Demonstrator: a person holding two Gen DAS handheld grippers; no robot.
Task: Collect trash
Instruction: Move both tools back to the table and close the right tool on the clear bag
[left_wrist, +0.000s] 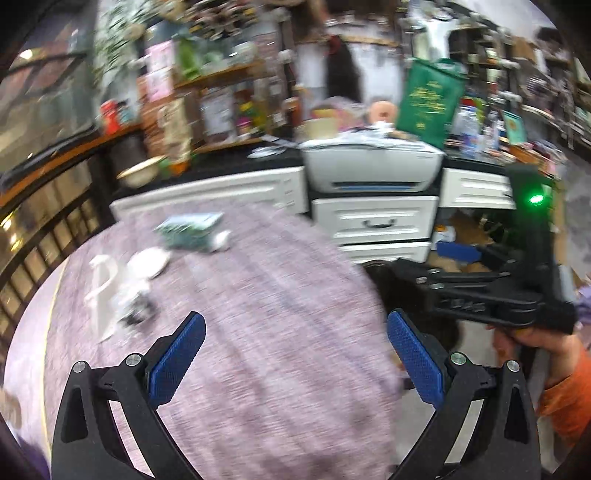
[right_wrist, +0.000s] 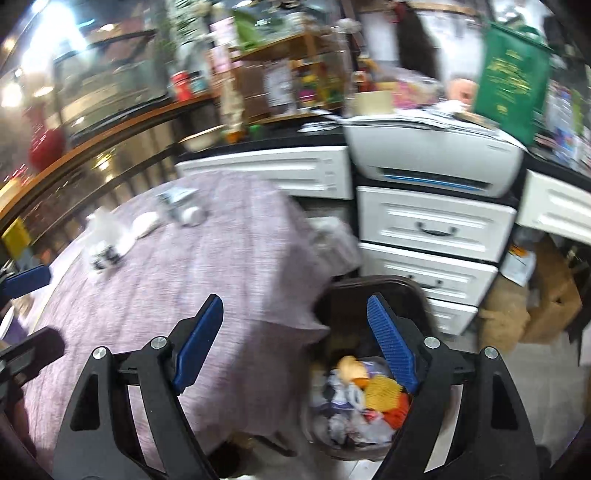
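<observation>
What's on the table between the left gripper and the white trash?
Just bare purple tablecloth between the left gripper and the white trash, seen in the left wrist view.

Dark trash bin (right_wrist: 413, 291) on floor by table's (right_wrist: 221, 295) near-right edge, full w/ crumpled scraps; wrappers (right_wrist: 107, 243) litter far-left edge.

Tablecloth (left_wrist: 280, 280): mauve-pink, fine woven fleck. Gripper pads (left_wrist: 177, 363): bright blue, ribbed texture, on black frames. Drawer unit (right_wrist: 436, 225): white fronts, black handles, black top. Printer (left_wrist: 373, 166): pale grey with a blue stripe. Hanging bag (left_wrist: 430, 98): dark green, gold lettering. Waste bin (right_wrist: 373, 286): dark brown; contents yellow, orange, white, blue. Sleeve (left_wrist: 569, 398): orange.
</observation>
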